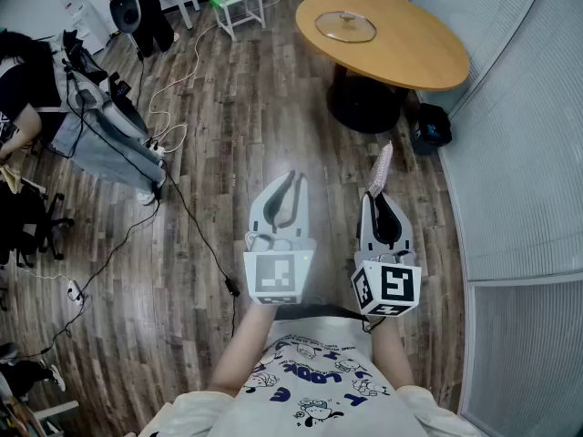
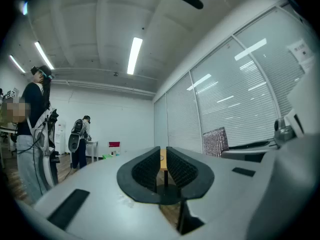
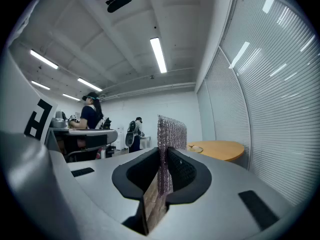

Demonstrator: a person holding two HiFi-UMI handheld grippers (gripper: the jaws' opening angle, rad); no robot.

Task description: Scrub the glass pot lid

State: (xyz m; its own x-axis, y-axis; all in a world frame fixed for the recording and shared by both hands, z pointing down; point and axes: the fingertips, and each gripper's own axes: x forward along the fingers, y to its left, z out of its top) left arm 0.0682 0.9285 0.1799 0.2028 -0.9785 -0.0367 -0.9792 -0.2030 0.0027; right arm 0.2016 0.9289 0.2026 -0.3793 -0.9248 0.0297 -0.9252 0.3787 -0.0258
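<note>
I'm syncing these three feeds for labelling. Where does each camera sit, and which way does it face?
Head view: on the person's head, looking steeply down at the wood floor; shows forearms, shirt, left gripper, and right gripper clamping a scrub pad.
Left gripper view: rides the left gripper, looking along its empty, all-but-shut jaws; blinds at right.
Right gripper view: rides the right gripper, looking along jaws shut on the pad toward the round table.
Shared: head and right gripper views both show table and glass pot lid.
</note>
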